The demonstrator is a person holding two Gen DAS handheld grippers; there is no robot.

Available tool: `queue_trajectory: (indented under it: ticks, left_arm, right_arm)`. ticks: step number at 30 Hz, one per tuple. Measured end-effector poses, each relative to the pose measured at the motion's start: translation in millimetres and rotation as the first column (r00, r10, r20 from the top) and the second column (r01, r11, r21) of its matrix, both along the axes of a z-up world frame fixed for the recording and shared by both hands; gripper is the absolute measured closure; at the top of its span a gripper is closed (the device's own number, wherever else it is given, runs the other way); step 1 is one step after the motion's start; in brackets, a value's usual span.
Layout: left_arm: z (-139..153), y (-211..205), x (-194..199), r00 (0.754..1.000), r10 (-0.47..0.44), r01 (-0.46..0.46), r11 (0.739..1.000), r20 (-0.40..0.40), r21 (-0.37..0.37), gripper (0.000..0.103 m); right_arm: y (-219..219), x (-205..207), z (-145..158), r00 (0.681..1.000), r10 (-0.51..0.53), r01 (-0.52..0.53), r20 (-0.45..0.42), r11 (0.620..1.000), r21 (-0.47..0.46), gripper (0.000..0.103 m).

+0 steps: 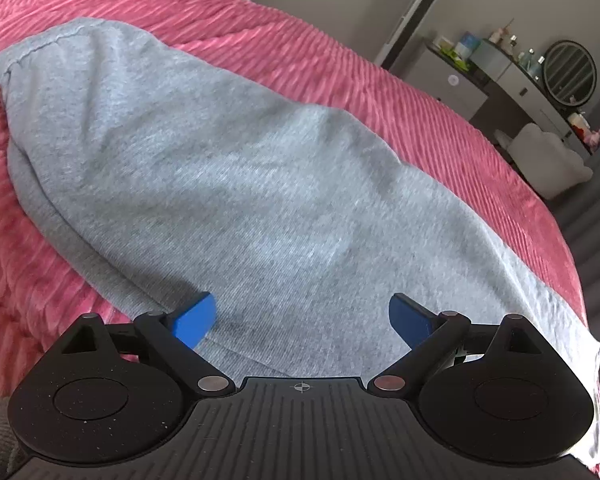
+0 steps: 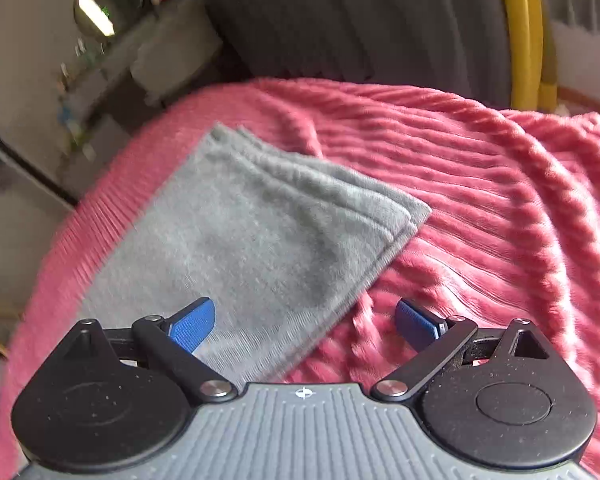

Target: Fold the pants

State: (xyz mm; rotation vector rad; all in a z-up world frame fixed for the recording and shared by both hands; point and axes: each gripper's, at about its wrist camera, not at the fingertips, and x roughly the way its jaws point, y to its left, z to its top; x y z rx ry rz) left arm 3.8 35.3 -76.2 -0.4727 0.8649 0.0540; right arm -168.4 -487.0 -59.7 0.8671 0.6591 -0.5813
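Both of your tongs stand wide apart with nothing between the pads. The left tongs hover over the near end of the grey sweatpants, both blue pads above cloth. The right tongs straddle the garment's side edge: one pad is over the grey fabric, the other over the bedspread.

The sweatpants lie flat on the pink ribbed bedspread of the bed, apparently already doubled, since stacked layers show along the edges. In the right wrist view, several hem edges sit one on another at the far corner. In the left wrist view, the cloth runs away to a stitched, rounded end at the far left.

Judgement on handling: this is a soft, light jersey knit with no stiffness. It should drape and sag from any pinch point, and the layers may slide on each other. The plush bedspread looks likely to drag on the underside.

Recommended hold: pinch through all layers at an edge or corner, not on the flat middle, where the pads would gather only the top ply. Take two spaced points on one end so it lifts evenly.

Beyond the bed, a dresser with a round mirror stands well clear.
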Motion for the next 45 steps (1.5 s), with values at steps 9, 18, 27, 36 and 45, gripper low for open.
queue_trajectory:
  ticks: [9,18,27,36,45]
  left_arm:
    - [-4,0,5,1.0,0.007,-0.007,1.0,-0.022,0.006,0.006]
    - [-5,-3,7,0.999,0.01,-0.009,1.0,-0.034,0.025,0.006]
    - [-6,-6,8,0.999,0.013,-0.012,0.999,-0.04,0.04,0.006]
    - [-6,-6,8,0.999,0.02,-0.018,0.999,-0.044,0.042,0.006]
    - [-7,-6,9,0.999,0.023,-0.021,0.999,-0.049,0.038,0.005]
  right_arm:
    - [-26,-12,-15,0.992,-0.035,0.025,0.125,0.997,0.076,0.006]
    - [-30,1,-11,0.997,-0.026,0.023,0.073,0.999,0.046,0.039]
    - [-34,-2,-8,0.997,-0.025,0.024,0.072,1.0,0.014,0.085]
    - [-32,-1,1,0.992,0.007,-0.007,0.125,1.0,-0.001,0.088]
    - [-40,-1,-15,0.995,-0.021,0.015,0.096,0.998,0.06,0.084]
